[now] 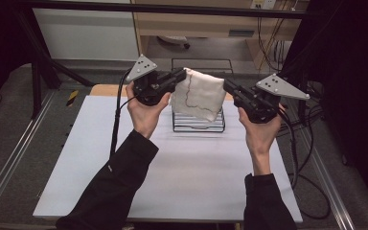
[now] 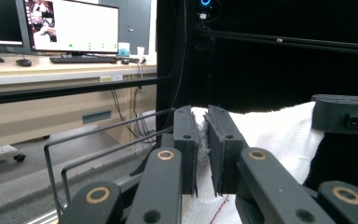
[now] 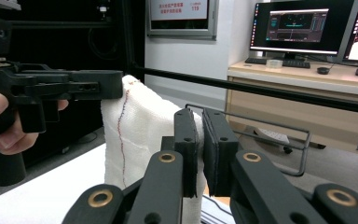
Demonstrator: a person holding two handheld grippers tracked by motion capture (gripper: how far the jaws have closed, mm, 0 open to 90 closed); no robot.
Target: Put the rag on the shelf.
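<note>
A white cloth (image 1: 199, 93) with a thin red stitched line hangs stretched between my two grippers, above a black wire rack (image 1: 199, 122) at the far middle of the table. My left gripper (image 1: 181, 75) is shut on the cloth's upper left corner. My right gripper (image 1: 227, 86) is shut on its upper right corner. In the left gripper view the jaws pinch the cloth (image 2: 270, 135) edge, and the right gripper's body (image 2: 347, 116) is beyond it. In the right gripper view the cloth (image 3: 135, 135) hangs from the jaws, with the left gripper (image 3: 116, 84) holding its far corner.
The white table top (image 1: 187, 167) spreads out in front of the rack. Metal frame rails (image 1: 9, 158) run along both sides, and black cables (image 1: 306, 158) trail at the right. A wooden desk with monitors (image 3: 303, 28) stands beyond the table.
</note>
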